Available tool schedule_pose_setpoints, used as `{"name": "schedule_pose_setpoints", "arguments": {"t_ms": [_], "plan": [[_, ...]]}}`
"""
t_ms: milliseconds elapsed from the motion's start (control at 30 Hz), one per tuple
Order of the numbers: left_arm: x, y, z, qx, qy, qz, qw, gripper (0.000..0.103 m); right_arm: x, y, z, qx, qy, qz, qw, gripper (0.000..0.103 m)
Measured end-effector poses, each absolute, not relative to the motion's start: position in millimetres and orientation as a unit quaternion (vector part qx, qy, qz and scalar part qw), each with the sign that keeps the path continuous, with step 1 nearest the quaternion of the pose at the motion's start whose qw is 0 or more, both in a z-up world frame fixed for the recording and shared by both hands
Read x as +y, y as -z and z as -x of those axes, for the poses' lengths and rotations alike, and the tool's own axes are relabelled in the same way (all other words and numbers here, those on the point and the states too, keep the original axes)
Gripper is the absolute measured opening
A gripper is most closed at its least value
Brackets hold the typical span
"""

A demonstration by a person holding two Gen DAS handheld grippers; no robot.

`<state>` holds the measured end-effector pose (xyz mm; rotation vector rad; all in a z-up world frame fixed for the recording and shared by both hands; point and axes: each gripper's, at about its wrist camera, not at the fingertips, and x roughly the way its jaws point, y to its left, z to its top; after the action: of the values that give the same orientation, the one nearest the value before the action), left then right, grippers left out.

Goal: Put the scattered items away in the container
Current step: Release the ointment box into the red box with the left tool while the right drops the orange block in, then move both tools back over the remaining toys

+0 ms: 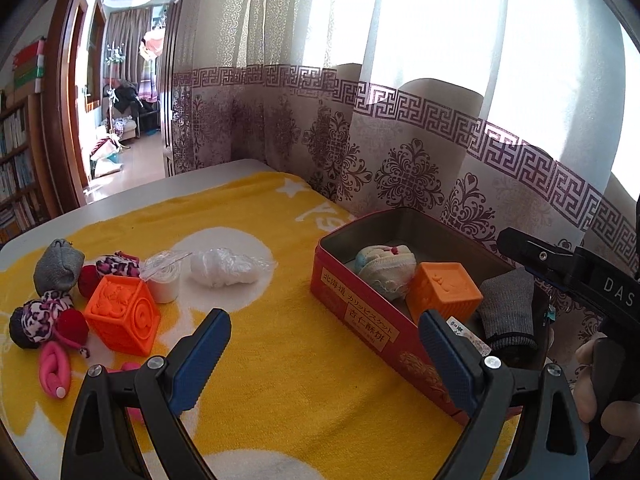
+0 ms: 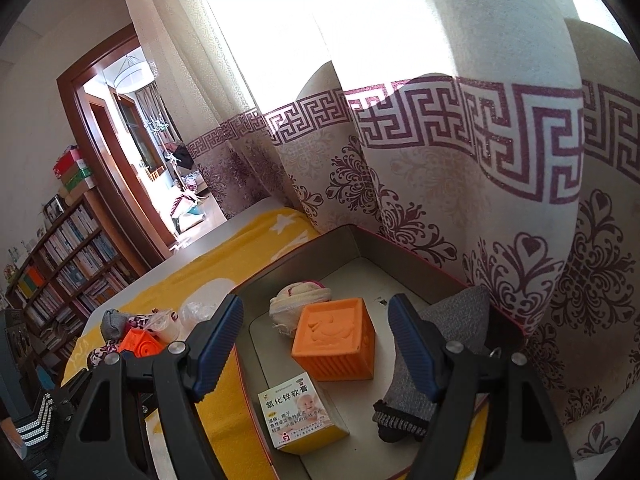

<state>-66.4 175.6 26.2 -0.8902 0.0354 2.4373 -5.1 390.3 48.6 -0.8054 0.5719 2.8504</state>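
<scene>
Left gripper (image 1: 324, 344): spread, empty, above towel.
Right gripper (image 2: 316, 344): spread, empty, over tin (image 1: 352, 284).
Loose items: orange cube (image 1: 120, 316) nearest — to be approached squarely, flat faces pinched.

Sunlit patterned curtains (image 1: 400, 140) close behind the table (image 1: 192, 180); wooden doorway (image 1: 68, 120) on the left, opening onto a bright room; crowded bookshelf (image 2: 68, 264) against the wall beside it.

A matt metal interior is shown by the red tin (image 2: 360, 276), while ribbed orange plastic forms the cube (image 2: 334, 340) beside knitted grey cloth (image 2: 416, 392).
</scene>
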Motion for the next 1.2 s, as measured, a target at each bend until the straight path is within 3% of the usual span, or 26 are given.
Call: {"name": "schedule_pose_setpoints", "arguments": {"t_ms": [567, 900, 1200], "plan": [[119.5, -30.9, 76.2, -0.026, -0.916, 0.332, 0.223, 0.097, 360.0, -39.4, 4.8, 0.170, -0.943, 0.284, 0.036, 0.078], [11.2, -22.0, 93.1, -0.112, -0.927, 0.337, 0.121, 0.097, 318.4, -35.0, 14.9, 0.142, -0.942, 0.303, -0.016, 0.078], [-82.7, 2.2, 102.6, -0.215, -0.909, 0.356, 0.017, 0.097, 236.1, -24.8, 47.0, 0.080, -0.924, 0.351, -0.128, 0.078]]}}
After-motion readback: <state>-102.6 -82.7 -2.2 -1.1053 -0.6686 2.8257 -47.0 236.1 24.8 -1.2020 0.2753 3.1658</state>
